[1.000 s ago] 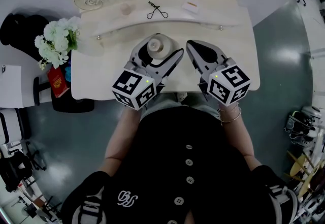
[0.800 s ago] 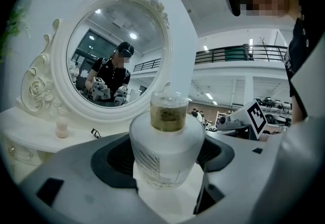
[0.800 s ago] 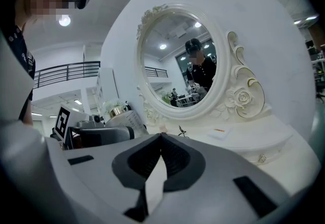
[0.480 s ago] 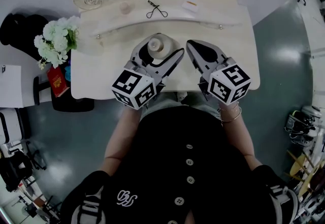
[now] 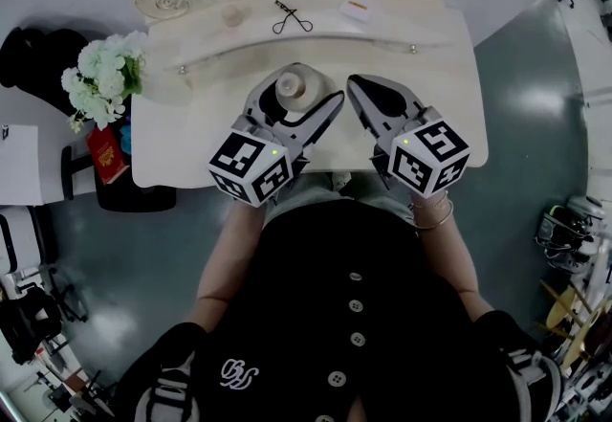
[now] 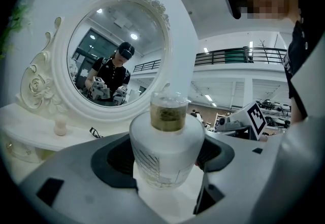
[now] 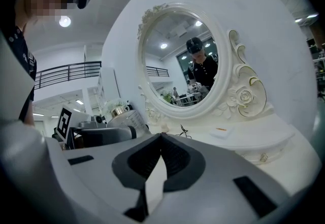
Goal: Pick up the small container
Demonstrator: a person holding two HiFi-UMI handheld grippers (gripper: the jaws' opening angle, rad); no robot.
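The left claw (image 5: 300,89) is wrapping the container (image 6: 166,151) right now, both dark pads (image 6: 118,161) sitting against its flanks. I'm reading that as a hold on the wide body, not the cap. In the head view the container is sitting just above the middle of the frame, on the near half of the surface (image 5: 442,76), between those two jaws. Whether its base is resting there or already clearing it, I can't tell.

The right claw (image 7: 159,141) is hanging just right of it, jaws meeting at the tips, gripping nothing.

The step in hand, as I'm judging it, is the lift. The wall is looking smooth and round, so a steady squeeze is going to matter more than a hard one. Going straight up and holding the container level should be stopping it from twisting between the pads. Keeping the right claw off to its side is leaving room.

The container is standing upright: a squat, rounded, milky-white body, turning see-through low down, with faint dark lines printed there. On top a narrower clear neck is showing something yellowish-olive inside. Behind it, in the upper left of the left gripper view, the mirror (image 6: 35,88) is filling the frame.
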